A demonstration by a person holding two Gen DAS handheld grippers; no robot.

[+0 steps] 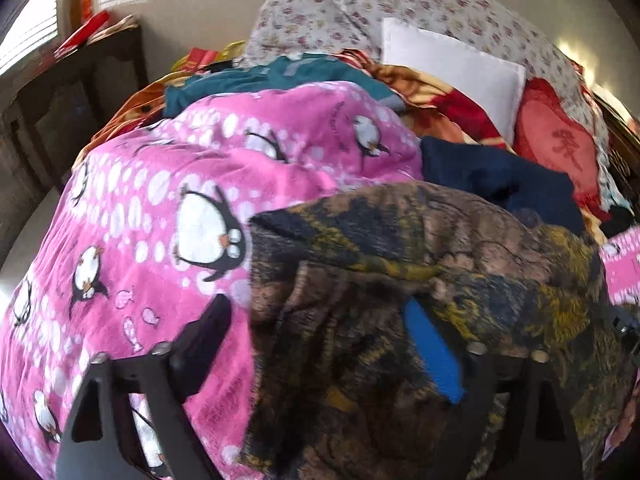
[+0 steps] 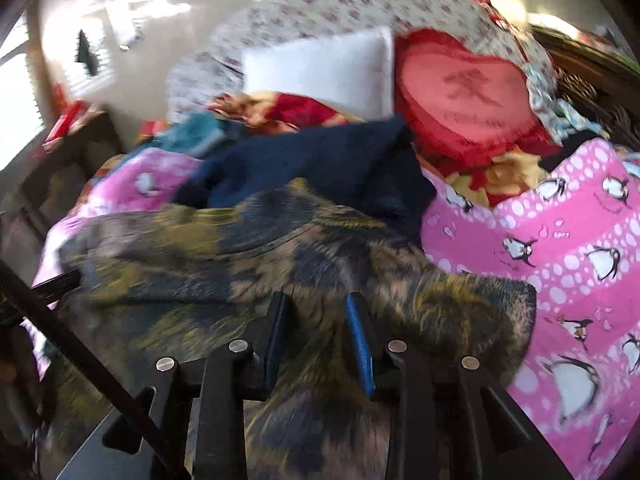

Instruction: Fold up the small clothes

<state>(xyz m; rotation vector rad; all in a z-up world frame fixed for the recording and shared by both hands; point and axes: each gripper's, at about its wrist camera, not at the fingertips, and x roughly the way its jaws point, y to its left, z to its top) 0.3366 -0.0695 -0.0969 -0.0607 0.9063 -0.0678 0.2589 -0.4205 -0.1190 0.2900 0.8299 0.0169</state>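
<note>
Lying crumpled across the pink penguin-print fleece blanket (image 1: 132, 216) is the brown, black and mustard camouflage-patterned soft garment (image 2: 280, 248), the piece being worked on. In the right wrist view its long axis is running from the lower left up toward a squared corner at the right, where it is overlapping the blanket. The garment is sitting directly under both tools, so neither is having to travel far.

The left gripper (image 1: 320, 332) is hovering with its jaws spread wide, one black finger over the blanket's pink field and the blue-padded finger over the garment, straddling the garment's left edge; nothing is being squeezed. The right gripper (image 2: 314, 320) is holding its jaws partly apart, with camouflage cloth showing in the gap between the blue pads; the blur is hiding whether the pads are still touching the fabric, though they look clear of it.

Judging from this, the right tool is nearer the garment's middle and the left nearer its edge, so a next fold would probably be taking an edge across the long axis.

Beyond the blanket, toward the far side, a dark navy knitted garment (image 2: 320, 160) is lying just behind the camouflage piece, with a red heart-shaped cushion (image 2: 464, 92) and a white rectangular pillow (image 2: 324, 68) further back.
</note>
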